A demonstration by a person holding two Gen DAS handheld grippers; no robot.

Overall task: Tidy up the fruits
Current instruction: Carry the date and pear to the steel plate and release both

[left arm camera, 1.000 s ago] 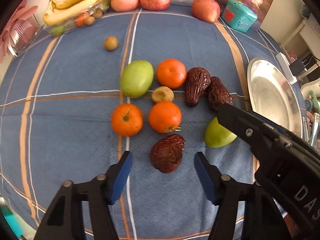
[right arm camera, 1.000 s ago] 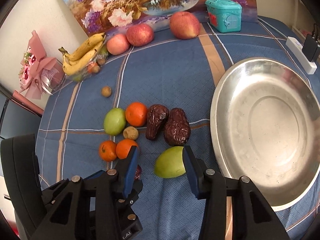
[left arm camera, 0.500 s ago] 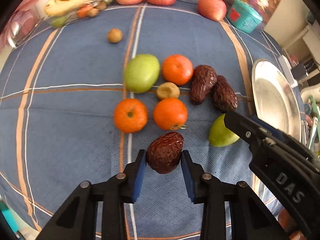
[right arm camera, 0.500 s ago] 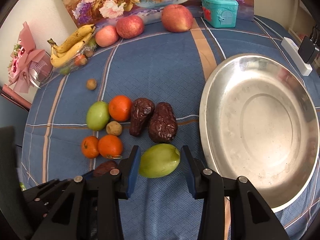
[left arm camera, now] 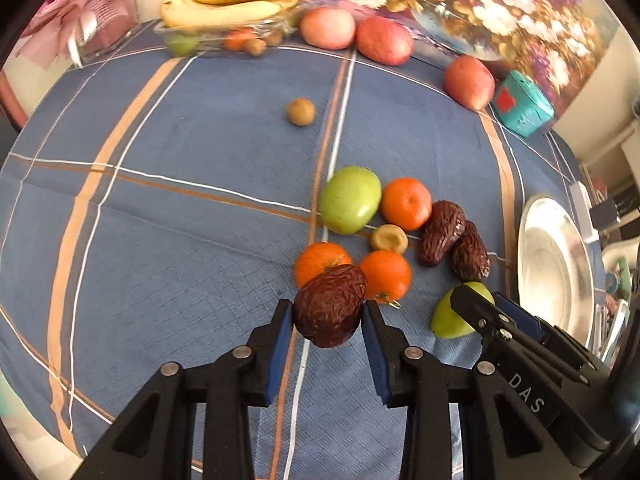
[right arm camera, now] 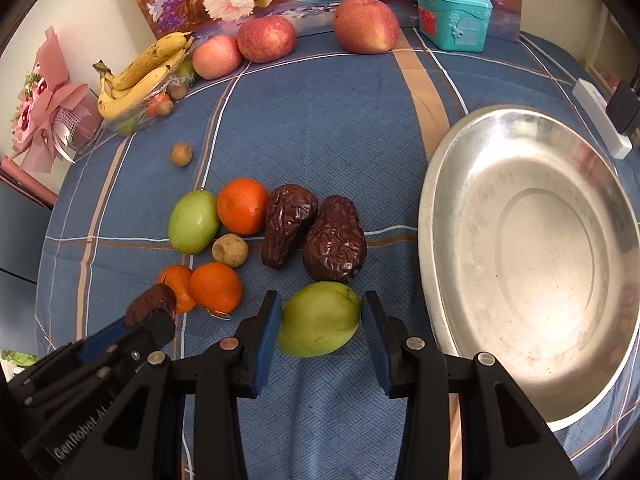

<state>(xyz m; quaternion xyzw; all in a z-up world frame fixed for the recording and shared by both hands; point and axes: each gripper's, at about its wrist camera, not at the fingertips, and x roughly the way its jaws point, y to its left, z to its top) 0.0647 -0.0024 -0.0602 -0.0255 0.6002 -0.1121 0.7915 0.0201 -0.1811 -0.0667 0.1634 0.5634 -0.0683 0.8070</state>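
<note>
My left gripper (left arm camera: pixel 327 322) is shut on a dark wrinkled date (left arm camera: pixel 330 305) and holds it a little above the blue cloth; it also shows in the right wrist view (right arm camera: pixel 150 308). My right gripper (right arm camera: pixel 320 322) is shut on a green mango (right arm camera: pixel 319 319) that rests on the cloth beside the steel plate (right arm camera: pixel 532 264). Left on the cloth are another green mango (right arm camera: pixel 193 221), three oranges (right arm camera: pixel 242 205), two dates (right arm camera: pixel 334 238) and a small brown fruit (right arm camera: pixel 230 250).
Bananas (right arm camera: pixel 140 76) in a clear box, three red apples (right arm camera: pixel 266 39), a teal toy house (right arm camera: pixel 452 16) and a flower painting stand at the back. A small brown fruit (right arm camera: pixel 181 154) lies apart. A pink bouquet (right arm camera: pixel 40 108) is far left, a power strip (right arm camera: pixel 604 120) far right.
My left gripper closed on the date and lifted it off the cloth. My right gripper moved forward and closed around the green mango.
</note>
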